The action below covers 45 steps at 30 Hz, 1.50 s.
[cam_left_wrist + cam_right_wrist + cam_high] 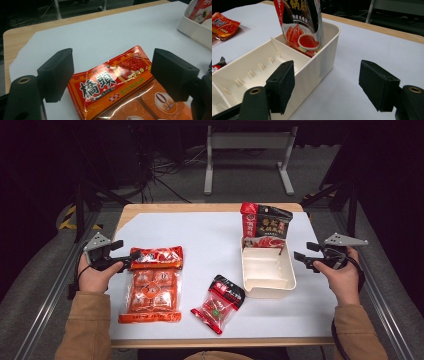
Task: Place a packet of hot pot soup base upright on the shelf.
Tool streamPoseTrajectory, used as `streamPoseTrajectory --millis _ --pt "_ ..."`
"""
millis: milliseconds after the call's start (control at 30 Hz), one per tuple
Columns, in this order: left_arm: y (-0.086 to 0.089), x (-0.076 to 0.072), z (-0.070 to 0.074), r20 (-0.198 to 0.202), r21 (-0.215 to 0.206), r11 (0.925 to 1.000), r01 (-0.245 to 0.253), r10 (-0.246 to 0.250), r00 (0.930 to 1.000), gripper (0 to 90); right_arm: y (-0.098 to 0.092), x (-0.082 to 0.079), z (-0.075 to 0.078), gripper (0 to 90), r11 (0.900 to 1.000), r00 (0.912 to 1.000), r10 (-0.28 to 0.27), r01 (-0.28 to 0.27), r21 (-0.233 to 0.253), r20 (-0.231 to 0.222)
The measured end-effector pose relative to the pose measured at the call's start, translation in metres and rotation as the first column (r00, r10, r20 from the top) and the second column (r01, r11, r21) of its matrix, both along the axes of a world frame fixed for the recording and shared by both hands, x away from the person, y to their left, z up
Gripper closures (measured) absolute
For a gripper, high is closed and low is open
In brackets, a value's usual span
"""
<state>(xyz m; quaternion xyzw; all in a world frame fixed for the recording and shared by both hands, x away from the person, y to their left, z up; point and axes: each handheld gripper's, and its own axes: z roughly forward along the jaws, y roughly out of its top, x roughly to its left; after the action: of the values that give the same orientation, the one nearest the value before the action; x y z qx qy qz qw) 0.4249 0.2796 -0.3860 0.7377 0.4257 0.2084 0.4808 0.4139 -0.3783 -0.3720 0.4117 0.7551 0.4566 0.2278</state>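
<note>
1. Work in hand, judged from the layout: packets are going into the cream divided bin (268, 270). One red-and-black sauce pouch (265, 222) is already standing upright in the bin's far compartment; the near compartments are sitting empty.
2. Two packets are waiting outside the bin on the table (210, 232): the large orange packet (152, 282), lying flat at the left, and a small red-and-black packet (220, 302), lying near the front edge, just left of the bin. Roughly one of three done.
3. The left gripper (131, 260) is standing released, jaws wide apart on either side of the orange packet's top edge, not yet closing on it.
4. The right gripper (299, 256) is likewise standing open and holding nothing, hovering just right of the bin, one jaw near the bin's wall.
5. Writing: the orange packet (117, 85) is showing large black characters "橋頭" on a white panel; smaller characters below are too fine to read, and a round "0" mark is showing on the clear part. The sauce pouch (302, 25) is showing partial white characters, seemingly "火锅", cut off at the top.
</note>
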Motion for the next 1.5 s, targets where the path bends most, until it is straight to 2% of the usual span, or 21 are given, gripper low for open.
streamPoseTrajectory --millis 233,400,667,733,900,1133,1233,1333,1367,1433,1500 --pt "0.007 0.011 -0.02 -0.038 -0.029 0.9982 -0.052 0.051 0.998 22.3 0.003 0.001 -0.002 28.9 1.0 0.9999 0.012 -0.012 0.003 -0.005" --pt "0.013 0.02 -0.033 -0.084 -0.022 0.9966 -0.08 0.078 0.9935 22.3 0.004 0.001 -0.003 28.9 1.0 0.9998 0.015 -0.015 0.001 -0.01" --pt "0.01 0.034 -0.048 -0.141 0.003 0.9955 -0.095 0.094 0.9855 22.9 0.005 0.002 -0.006 28.8 1.0 0.9997 0.016 -0.017 -0.009 -0.021" --pt "0.01 0.038 -0.053 -0.162 0.006 0.9949 -0.1 0.1 0.9817 23.3 0.005 0.002 -0.007 28.7 1.0 0.9996 0.018 -0.018 -0.013 -0.023" --pt "0.008 0.046 -0.062 -0.202 -0.02 0.9932 -0.115 0.108 0.9735 24.6 0.004 0.002 -0.007 28.6 1.0 0.9996 0.013 -0.013 -0.009 -0.025" --pt "0.005 0.051 -0.07 -0.244 -0.02 0.995 -0.098 0.09 0.9656 24.6 0.002 0.0 -0.008 28.4 1.0 0.9995 0.01 -0.011 -0.006 -0.03" --pt "0.005 0.052 -0.071 -0.25 -0.025 0.9957 -0.089 0.08 0.9649 24.4 0.002 0.001 -0.009 28.1 1.0 0.9992 0.014 -0.014 -0.005 -0.037" --pt "0.005 0.052 -0.071 -0.252 -0.03 0.9969 -0.072 0.063 0.9657 26.1 0.002 0.001 -0.01 27.9 1.0 0.9991 0.01 -0.011 -0.003 -0.041" --pt "0.005 0.052 -0.071 -0.251 -0.038 0.9969 -0.069 0.057 0.9664 26.8 0.002 0.001 -0.01 27.9 1.0 0.999 0.01 -0.01 -0.002 -0.043" --pt "0.005 0.052 -0.071 -0.248 -0.083 0.9956 -0.043 0.022 0.9686 30.5 0.002 0.001 -0.011 27.8 1.0 0.9988 0.011 -0.011 -0.002 -0.047" --pt "0.003 0.052 -0.071 -0.239 -0.089 0.9957 -0.027 0.005 0.9709 32.1 0.003 0.002 -0.012 27.7 1.0 0.9987 0.011 -0.011 -0.004 -0.05"
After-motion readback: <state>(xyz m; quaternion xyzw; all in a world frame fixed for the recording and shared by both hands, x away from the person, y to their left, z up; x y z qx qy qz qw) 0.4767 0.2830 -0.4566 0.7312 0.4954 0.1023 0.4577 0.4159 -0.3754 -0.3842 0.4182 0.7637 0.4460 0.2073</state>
